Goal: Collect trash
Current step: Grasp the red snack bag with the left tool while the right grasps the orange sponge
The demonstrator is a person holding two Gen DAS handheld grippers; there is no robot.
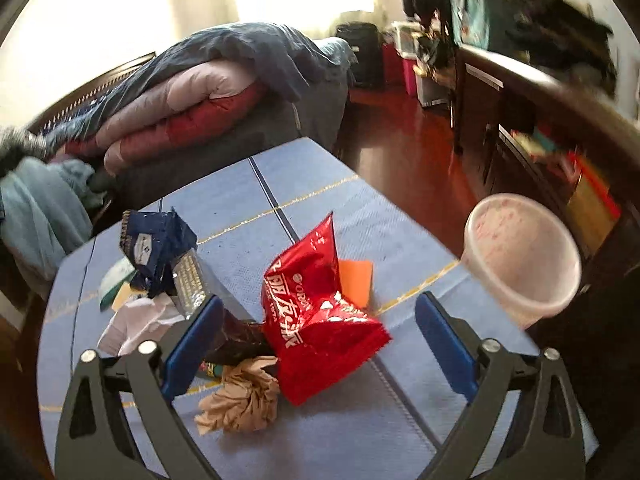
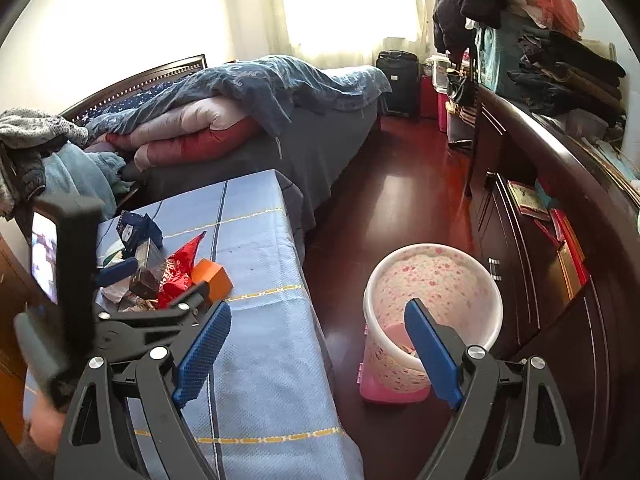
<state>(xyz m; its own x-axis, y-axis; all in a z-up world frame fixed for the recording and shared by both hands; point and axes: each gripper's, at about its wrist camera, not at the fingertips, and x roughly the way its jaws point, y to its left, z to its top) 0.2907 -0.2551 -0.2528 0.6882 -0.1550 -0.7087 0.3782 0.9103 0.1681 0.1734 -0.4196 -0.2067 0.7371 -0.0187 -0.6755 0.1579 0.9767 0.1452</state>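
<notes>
A heap of trash lies on the blue-clothed table (image 1: 320, 200): a red snack bag (image 1: 320, 312), crumpled brown paper (image 1: 244, 396), a dark blue packet (image 1: 156, 248), white paper (image 1: 132, 320) and an orange piece (image 1: 356, 280). My left gripper (image 1: 318, 346) stands open over the heap, the red bag between its blue pads but not pressed. The right wrist view shows the left gripper (image 2: 160, 284) at the red bag (image 2: 176, 276). My right gripper (image 2: 318, 354) is open and holds nothing, above the table's edge and the pink flowered bin (image 2: 436, 292) on the floor.
The bin (image 1: 524, 256) stands right of the table. A bed with piled quilts (image 2: 240, 112) lies behind the table. A dark wooden cabinet (image 2: 540, 240) stacked with clothes lines the right side. Red wooden floor (image 2: 380, 200) runs between, with a black suitcase (image 2: 398, 80) at the far end.
</notes>
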